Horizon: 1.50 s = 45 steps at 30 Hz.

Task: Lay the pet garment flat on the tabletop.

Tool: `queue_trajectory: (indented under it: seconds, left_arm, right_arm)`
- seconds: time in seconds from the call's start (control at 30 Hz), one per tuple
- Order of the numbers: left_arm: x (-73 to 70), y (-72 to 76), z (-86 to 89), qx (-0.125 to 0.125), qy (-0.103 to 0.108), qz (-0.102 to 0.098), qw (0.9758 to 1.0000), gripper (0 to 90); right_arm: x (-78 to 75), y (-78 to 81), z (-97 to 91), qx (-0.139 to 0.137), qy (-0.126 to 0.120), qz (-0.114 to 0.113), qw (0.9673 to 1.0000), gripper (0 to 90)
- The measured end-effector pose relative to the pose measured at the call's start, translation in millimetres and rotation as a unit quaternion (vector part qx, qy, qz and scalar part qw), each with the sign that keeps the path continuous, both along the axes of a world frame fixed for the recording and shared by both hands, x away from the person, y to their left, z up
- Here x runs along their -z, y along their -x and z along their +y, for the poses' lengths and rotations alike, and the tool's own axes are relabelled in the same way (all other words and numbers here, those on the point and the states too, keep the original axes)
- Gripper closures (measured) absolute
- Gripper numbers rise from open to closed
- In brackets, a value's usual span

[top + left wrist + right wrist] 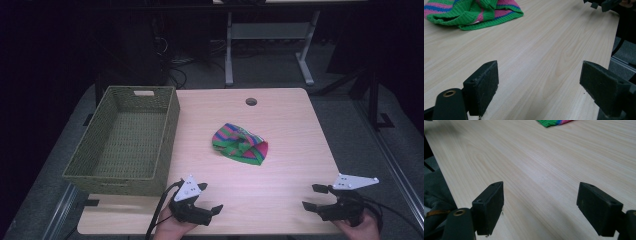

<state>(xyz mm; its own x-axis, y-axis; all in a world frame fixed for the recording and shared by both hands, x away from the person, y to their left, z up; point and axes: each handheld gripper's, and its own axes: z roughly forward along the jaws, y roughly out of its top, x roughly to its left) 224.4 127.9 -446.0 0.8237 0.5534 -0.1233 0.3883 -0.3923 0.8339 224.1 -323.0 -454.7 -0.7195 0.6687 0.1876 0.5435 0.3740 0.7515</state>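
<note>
From the high view, the striped knit cloth lies crumpled mid-table beside the green wicker basket, untouched, so all the work seems left. The left gripper and right gripper wait at the near edge. In the left gripper view the jaws gape empty over bare table, cloth far off; the right gripper view shows the same.

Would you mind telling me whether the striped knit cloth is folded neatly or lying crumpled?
Crumpled. The cloth sits in a loose bunched heap on the table, with uneven folds and edges turned over.
</note>
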Motion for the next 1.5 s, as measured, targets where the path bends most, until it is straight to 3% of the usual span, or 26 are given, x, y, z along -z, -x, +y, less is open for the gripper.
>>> queue_trajectory:
  seconds: [0.1,0.43,0.6,0.8,0.93,1.33,1.5]
  left_arm:
    - [0.3,-2.3,1.8,-0.002,0.007,0.008,0.9999,15.1]
    - [-1.0,-1.8,2.0,0.004,0.003,0.0,1.0,15.1]
    - [-2.8,0.6,1.3,0.009,0.002,-0.007,0.9999,15.1]
    - [-1.9,-1.8,0.8,0.016,-0.001,-0.003,0.9999,15.1]
    - [-1.4,-4.5,1.6,0.014,0.0,-0.001,0.9999,15.1]
    - [-0.8,-10.2,7.7,0.013,0.006,0.006,0.9999,15.2]
    - [0.8,-11.2,6.0,0.017,0.002,0.007,0.9998,15.2]
  right_arm:
    - [-1.0,1.1,1.6,-0.005,-0.001,0.0,1.0,21.6]
    - [-12.6,-6.3,19.9,-0.033,-0.002,-0.001,0.9995,20.8]
    - [-21.1,-21.7,33.2,-0.052,0.004,0.009,0.9986,20.2]
    - [-32.1,-40.0,41.5,-0.066,-0.008,0.02,0.9976,19.1]
    - [-38.7,-48.5,45.6,-0.074,-0.002,0.026,0.9969,18.7]
    - [-53.6,-74.9,54.3,-0.082,-0.012,0.032,0.996,17.9]
    - [-56.3,-84.5,58.7,-0.086,-0.005,0.044,0.9953,17.8]
